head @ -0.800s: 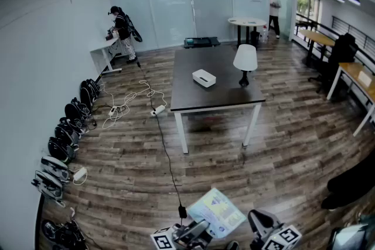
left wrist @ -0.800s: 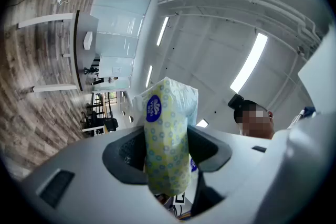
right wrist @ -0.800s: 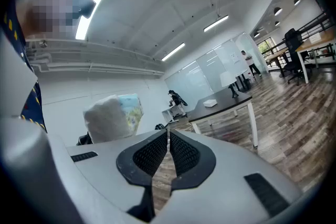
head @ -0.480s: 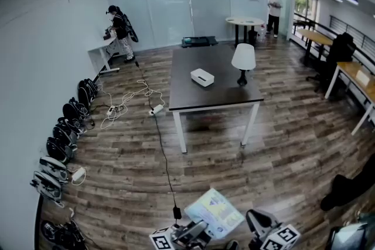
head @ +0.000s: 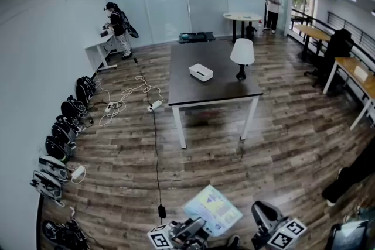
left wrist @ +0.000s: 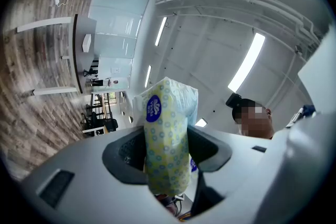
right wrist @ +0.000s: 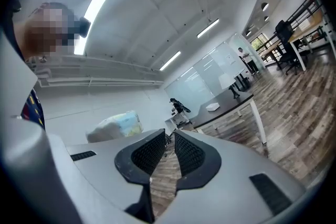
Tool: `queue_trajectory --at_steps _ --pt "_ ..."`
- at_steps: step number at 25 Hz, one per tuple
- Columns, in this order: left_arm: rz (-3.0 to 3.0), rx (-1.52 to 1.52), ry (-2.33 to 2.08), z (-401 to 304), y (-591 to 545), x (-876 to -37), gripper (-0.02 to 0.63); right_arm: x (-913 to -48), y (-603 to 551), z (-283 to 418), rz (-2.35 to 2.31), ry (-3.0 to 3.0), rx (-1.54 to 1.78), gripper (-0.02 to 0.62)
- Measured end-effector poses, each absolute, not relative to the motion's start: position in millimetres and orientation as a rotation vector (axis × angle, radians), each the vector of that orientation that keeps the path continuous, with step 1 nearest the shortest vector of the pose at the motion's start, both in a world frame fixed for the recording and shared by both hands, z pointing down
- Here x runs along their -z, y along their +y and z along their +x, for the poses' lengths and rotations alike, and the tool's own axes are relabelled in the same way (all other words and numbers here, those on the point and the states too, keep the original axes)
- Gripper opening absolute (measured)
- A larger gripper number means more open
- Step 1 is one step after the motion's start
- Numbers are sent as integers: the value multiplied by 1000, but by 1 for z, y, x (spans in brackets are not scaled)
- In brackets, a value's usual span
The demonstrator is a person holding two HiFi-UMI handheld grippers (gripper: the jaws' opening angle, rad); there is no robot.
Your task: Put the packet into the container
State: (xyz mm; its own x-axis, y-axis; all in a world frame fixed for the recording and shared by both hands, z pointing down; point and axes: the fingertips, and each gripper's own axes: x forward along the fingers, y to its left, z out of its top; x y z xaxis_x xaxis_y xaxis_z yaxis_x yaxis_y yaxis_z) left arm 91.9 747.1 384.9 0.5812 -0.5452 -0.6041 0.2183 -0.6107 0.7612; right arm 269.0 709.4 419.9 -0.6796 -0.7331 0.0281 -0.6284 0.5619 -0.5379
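A soft packet (head: pixel 212 209) with a yellow and blue ring print sticks up from my left gripper (head: pixel 190 230) at the bottom edge of the head view. In the left gripper view the packet (left wrist: pixel 165 113) stands on end, and the left gripper (left wrist: pixel 167 147) is shut on it. My right gripper (head: pixel 266 221) is just to its right. In the right gripper view the right gripper (right wrist: pixel 167 152) has its jaws almost together with nothing between them. The white container (head: pixel 201 72) lies far ahead on the dark table (head: pixel 234 91). The right gripper view also catches that container (right wrist: pixel 212 107).
A white lamp (head: pixel 242 57) stands on the table right of the container. A black cable (head: pixel 156 149) runs across the wood floor towards me. Bags (head: pixel 64 137) line the left wall. Two people stand at the far end. Desks and chairs (head: pixel 343 50) fill the right side.
The head view has shifted: the table sits slightly higher and the cable's plug has slid to the lower left. Both grippers keep their places at the bottom edge, with the packet still held.
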Motion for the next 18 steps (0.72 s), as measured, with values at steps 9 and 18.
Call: queue_trajectory --at_steps 9,18 --pt "2018 1051 -206 57 749 -387 215 -364 706 198 -773 2615 831 161" --pt "2064 1023 -307 28 712 -389 215 -383 713 159 -717 2523 1156 193"
